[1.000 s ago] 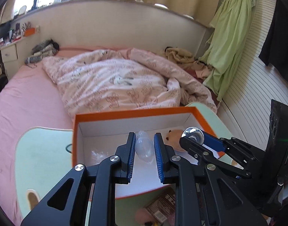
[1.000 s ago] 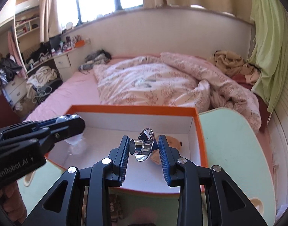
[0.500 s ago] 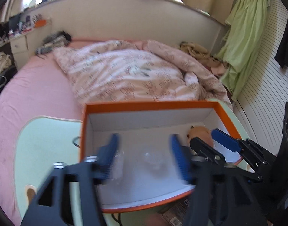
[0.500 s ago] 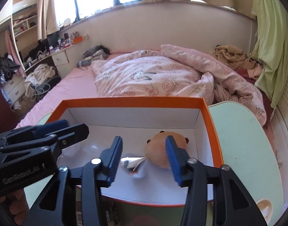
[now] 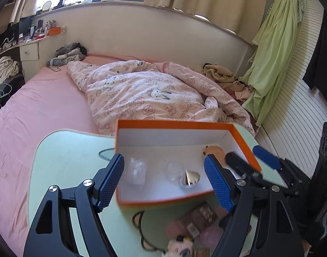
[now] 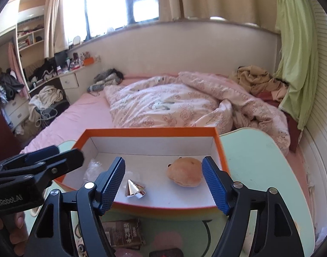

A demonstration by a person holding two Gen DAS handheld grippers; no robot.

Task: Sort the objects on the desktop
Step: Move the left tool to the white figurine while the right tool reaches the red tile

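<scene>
Both tools now gape wide and empty: the left tool (image 5: 164, 180) has dropped its clear plastic piece (image 5: 173, 170), the right tool (image 6: 163, 184) its silver funnel (image 6: 133, 189). Both lie inside the orange box (image 6: 150, 131), the plush toy (image 6: 185, 171) at the funnel's 3 o'clock.
</scene>
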